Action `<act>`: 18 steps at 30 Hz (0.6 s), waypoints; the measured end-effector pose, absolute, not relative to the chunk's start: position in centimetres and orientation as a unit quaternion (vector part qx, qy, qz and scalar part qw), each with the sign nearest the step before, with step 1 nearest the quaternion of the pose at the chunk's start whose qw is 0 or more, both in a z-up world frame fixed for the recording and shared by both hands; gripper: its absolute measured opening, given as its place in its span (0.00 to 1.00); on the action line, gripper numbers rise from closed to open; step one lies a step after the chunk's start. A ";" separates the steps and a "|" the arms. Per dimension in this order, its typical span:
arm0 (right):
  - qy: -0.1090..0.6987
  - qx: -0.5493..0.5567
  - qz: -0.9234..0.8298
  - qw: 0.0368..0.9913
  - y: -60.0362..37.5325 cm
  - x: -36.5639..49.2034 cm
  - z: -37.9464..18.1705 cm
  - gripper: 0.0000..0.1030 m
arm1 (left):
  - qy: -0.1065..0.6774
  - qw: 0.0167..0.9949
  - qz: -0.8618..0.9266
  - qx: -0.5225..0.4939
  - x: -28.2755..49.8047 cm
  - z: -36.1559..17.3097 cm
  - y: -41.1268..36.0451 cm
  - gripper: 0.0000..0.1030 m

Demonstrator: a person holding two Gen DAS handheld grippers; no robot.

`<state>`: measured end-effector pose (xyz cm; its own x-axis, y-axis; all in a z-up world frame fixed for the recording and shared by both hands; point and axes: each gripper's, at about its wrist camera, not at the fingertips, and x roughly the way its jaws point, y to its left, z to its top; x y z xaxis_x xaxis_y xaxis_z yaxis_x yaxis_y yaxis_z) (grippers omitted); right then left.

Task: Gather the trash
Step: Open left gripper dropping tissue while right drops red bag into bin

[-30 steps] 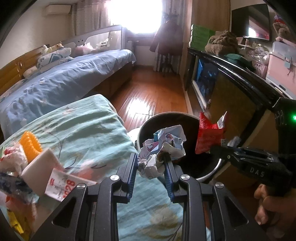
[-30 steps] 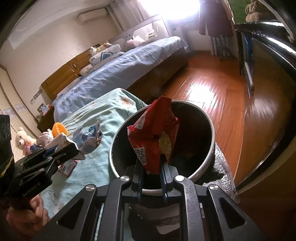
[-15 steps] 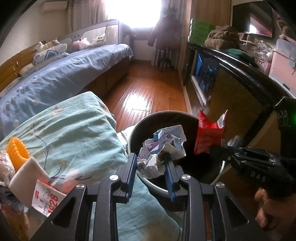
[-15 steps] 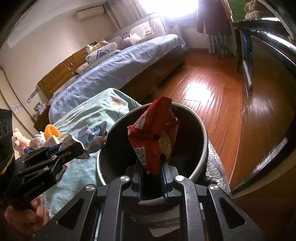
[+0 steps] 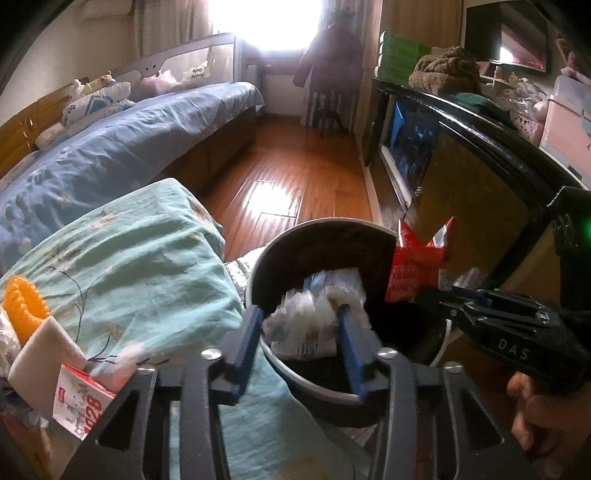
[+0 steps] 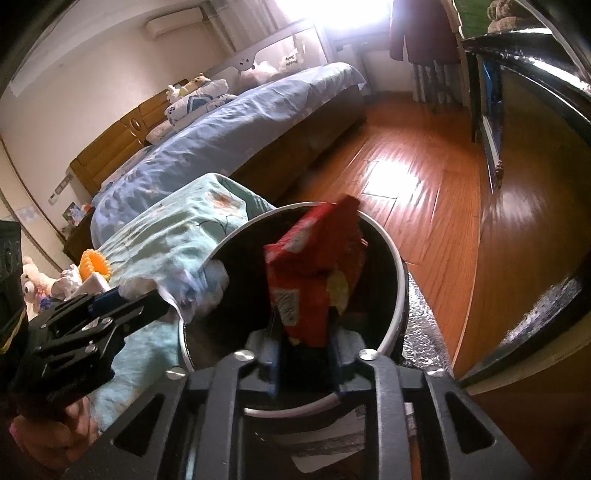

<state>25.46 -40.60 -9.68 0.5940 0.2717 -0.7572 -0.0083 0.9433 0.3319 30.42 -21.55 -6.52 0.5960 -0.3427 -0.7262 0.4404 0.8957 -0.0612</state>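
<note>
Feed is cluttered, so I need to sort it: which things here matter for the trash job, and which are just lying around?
Job:
crumpled paper
red snack bag
bin
loose wrapper on the table

Lying about:
orange toy
white sponge
bed
soft toys

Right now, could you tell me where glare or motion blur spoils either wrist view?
Left wrist view: the window is blown out white, glare lies on the floor, and the crumpled paper is motion-blurred. Right wrist view: the same window and floor glare; the red snack bag and fingers are smeared.
</note>
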 end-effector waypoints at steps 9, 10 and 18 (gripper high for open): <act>0.435 0.155 0.076 0.884 -40.5 24.5 -9.3 0.67 | 0.393 0.895 -0.208 0.041 28.4 -6.1 -19.4 0.58; 0.435 0.156 0.077 0.884 -40.2 24.3 -9.2 0.69 | 0.392 0.895 -0.207 0.038 28.0 -6.0 -19.0 0.59; 0.429 0.166 0.113 0.881 -37.0 22.9 -8.4 0.87 | 0.389 0.905 -0.173 0.011 24.1 -5.6 -14.2 0.65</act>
<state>22.87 -36.97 -8.44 0.6061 0.3423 -0.7180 -0.0566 0.9190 0.3902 24.08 -14.21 -5.62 0.6371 -0.3047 -0.7080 0.3225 0.9397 -0.1141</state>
